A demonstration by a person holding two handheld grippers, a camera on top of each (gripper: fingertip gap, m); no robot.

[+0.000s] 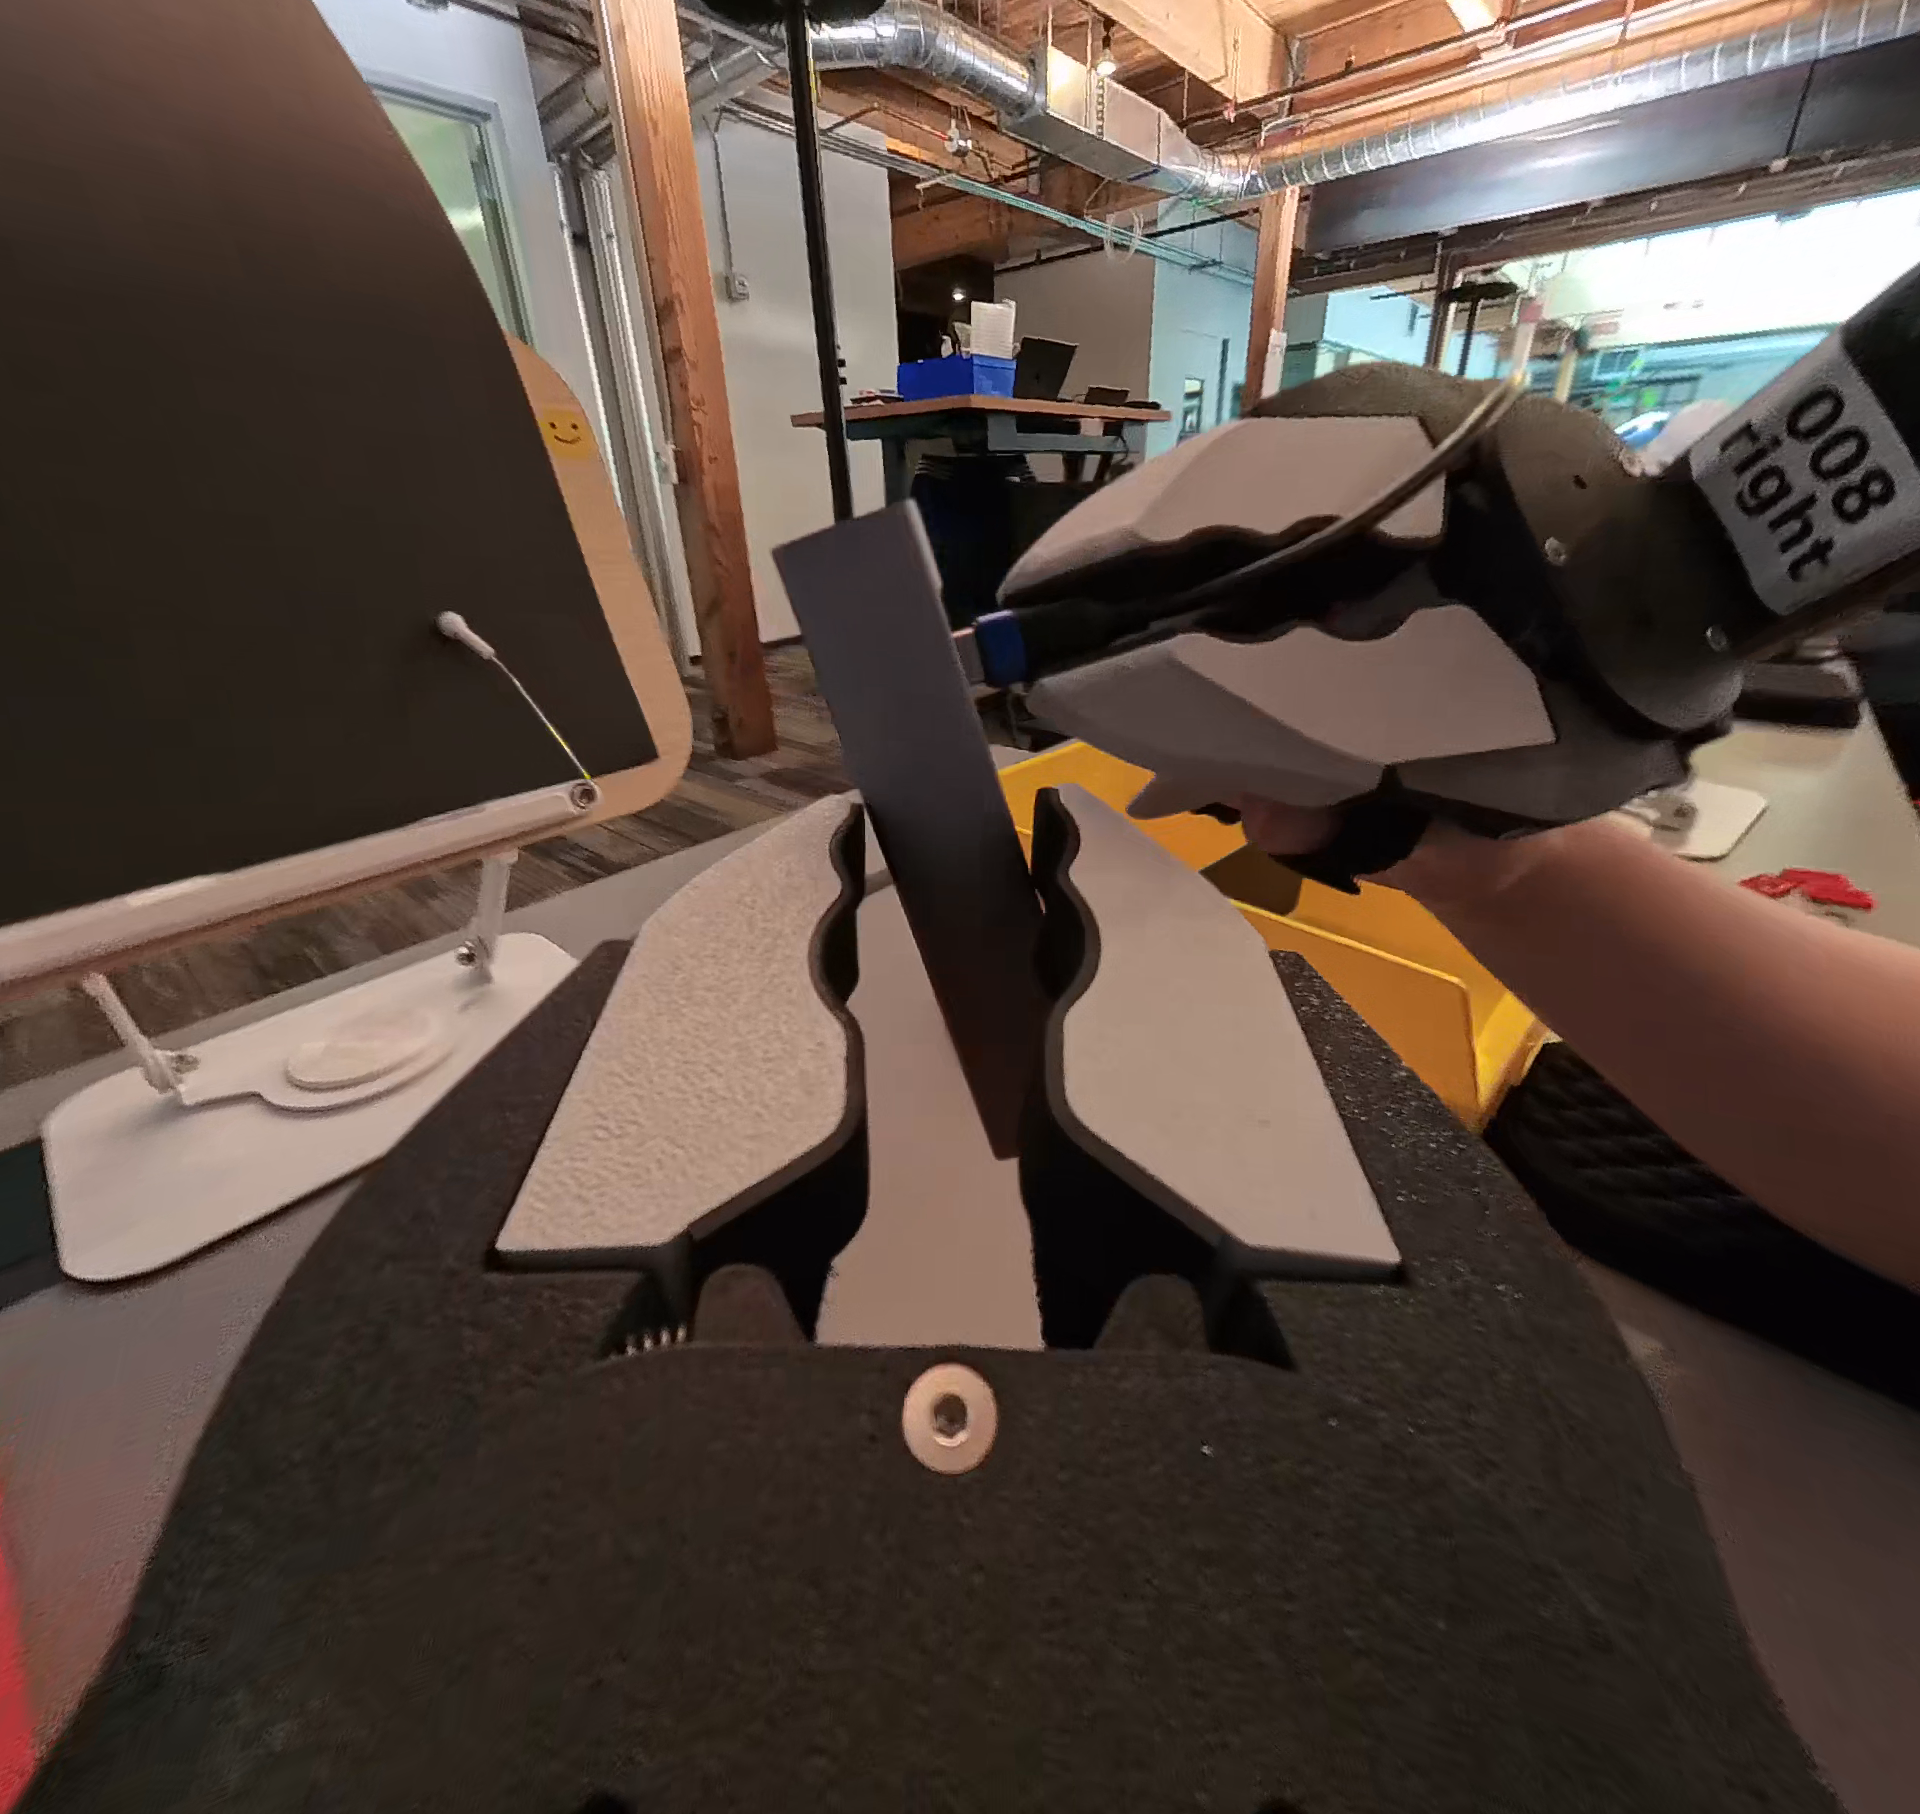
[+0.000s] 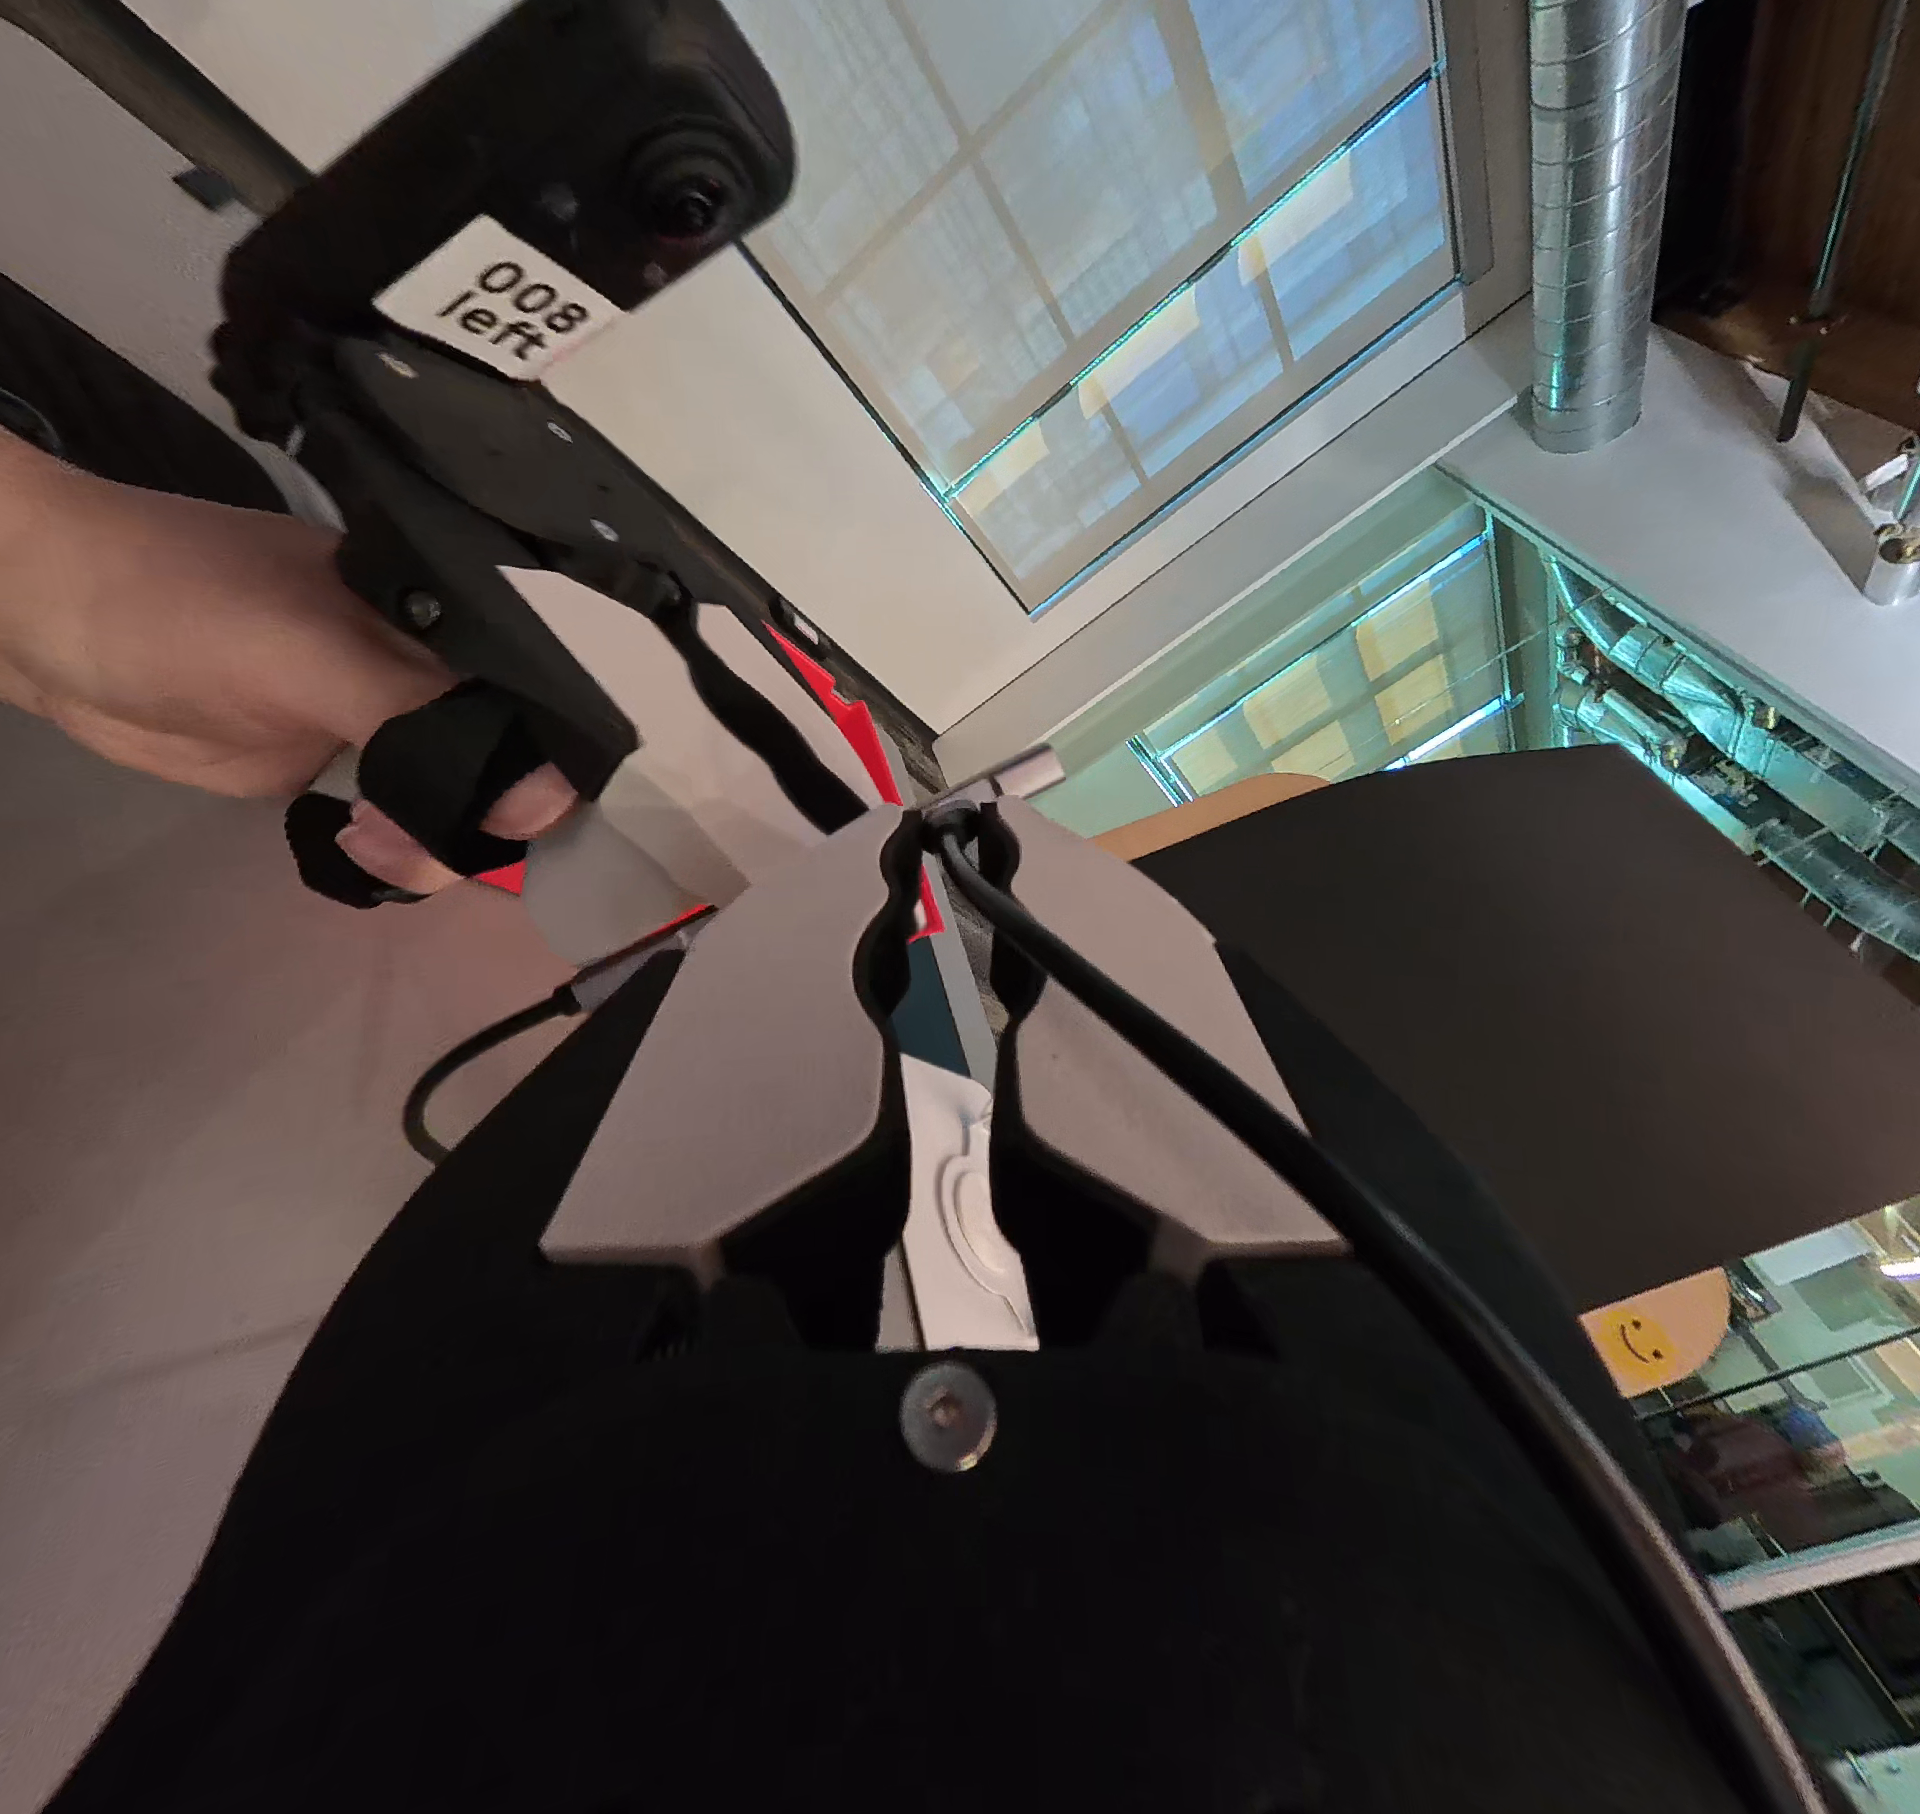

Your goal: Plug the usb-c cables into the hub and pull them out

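Observation:
My left gripper (image 1: 948, 808) is shut on the hub (image 1: 914, 777), a dark flat slab held upright and tilted left above the table. My right gripper (image 1: 1013, 647) comes in from the right, shut on a black usb-c cable (image 1: 1351, 528). The cable's plug (image 1: 1000, 647) has a blue collar and sticks out past the fingertips. Its metal tip meets the hub's right edge; I cannot tell how deep it sits. In the right wrist view my right gripper (image 2: 951, 814) pinches the cable (image 2: 1195, 1078) at its fingertips. The hub is mostly hidden there.
A dark board in a wooden frame (image 1: 260, 465) stands on a white base (image 1: 260, 1120) at the left. A yellow bin (image 1: 1371, 964) sits behind my fingers to the right. A second black cable (image 2: 457, 1068) lies looped on the table. A black lamp pole (image 1: 821, 310) stands behind. The grippers are tip to tip, or close to it.

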